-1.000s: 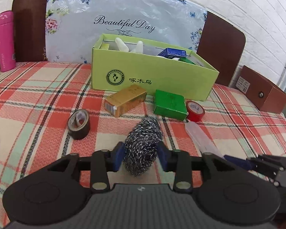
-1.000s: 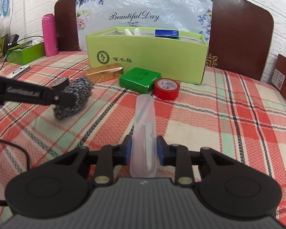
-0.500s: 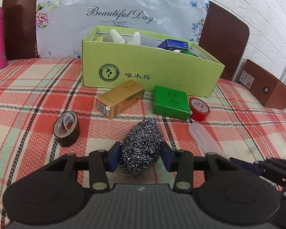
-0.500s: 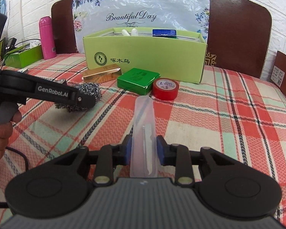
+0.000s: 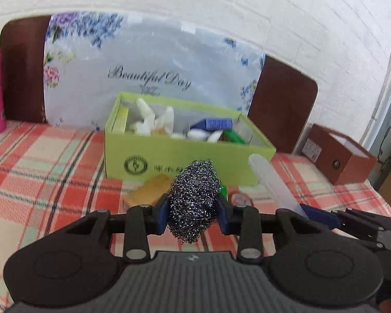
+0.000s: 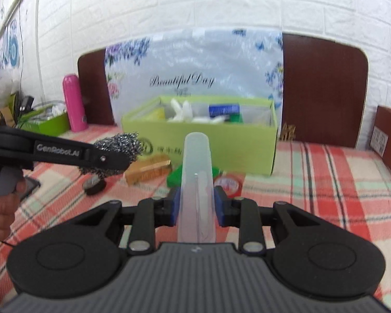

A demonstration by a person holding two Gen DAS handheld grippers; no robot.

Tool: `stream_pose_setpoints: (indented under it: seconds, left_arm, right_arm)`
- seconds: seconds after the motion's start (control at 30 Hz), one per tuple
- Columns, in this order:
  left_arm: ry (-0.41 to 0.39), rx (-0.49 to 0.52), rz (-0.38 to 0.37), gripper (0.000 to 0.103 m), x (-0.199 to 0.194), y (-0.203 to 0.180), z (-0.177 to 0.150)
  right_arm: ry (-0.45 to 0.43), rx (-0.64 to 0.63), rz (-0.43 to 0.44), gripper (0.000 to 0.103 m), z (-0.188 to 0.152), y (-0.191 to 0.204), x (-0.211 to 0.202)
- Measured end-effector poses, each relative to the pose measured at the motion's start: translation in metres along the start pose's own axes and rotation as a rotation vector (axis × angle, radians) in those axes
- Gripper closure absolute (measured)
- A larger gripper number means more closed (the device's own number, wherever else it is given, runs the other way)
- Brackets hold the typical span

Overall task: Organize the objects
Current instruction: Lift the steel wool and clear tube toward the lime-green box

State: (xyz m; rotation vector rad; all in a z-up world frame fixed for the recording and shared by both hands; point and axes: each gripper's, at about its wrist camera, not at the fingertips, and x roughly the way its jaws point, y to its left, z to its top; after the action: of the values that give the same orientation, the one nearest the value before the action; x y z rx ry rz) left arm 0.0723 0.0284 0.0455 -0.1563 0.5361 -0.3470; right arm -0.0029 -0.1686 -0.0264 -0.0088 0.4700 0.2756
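Note:
My left gripper [image 5: 193,212] is shut on a steel wool scourer [image 5: 193,200] and holds it in the air in front of the green box [image 5: 185,161]. It also shows in the right wrist view [image 6: 117,154]. My right gripper [image 6: 196,208] is shut on a clear plastic case [image 6: 196,182], lifted and pointing at the green box [image 6: 221,143]. The case also shows in the left wrist view [image 5: 271,180]. The box holds white, blue and green items. A gold box [image 6: 148,168], a green packet [image 6: 177,177], red tape [image 6: 228,182] and black tape [image 6: 93,184] lie on the plaid cloth.
A pink bottle [image 6: 74,103] and a green tissue box [image 6: 49,122] stand at the back left. A brown box [image 5: 338,156] sits at the right. A floral board [image 5: 153,67] and a brown headboard [image 6: 323,88] rise behind the green box.
Both grippers have lifted off the cloth with their objects and moved toward the green box. The view now looks higher, into the box.

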Motion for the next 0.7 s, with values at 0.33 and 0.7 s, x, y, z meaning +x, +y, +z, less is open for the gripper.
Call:
stream_pose_setpoints:
  seconds: [0.33,0.7]
  left_arm:
    - [-0.102,0.004,0.032,0.065,0.011,-0.003,0.056]
    - [-0.130,0.007,0.085,0.064,0.061,0.009,0.104]
  right_arm:
    - [-0.113,0.024,-0.090,0.076,0.066,-0.032,0.029]
    - [-0.110,0.031,-0.144,0.076,0.106,-0.064,0.107]
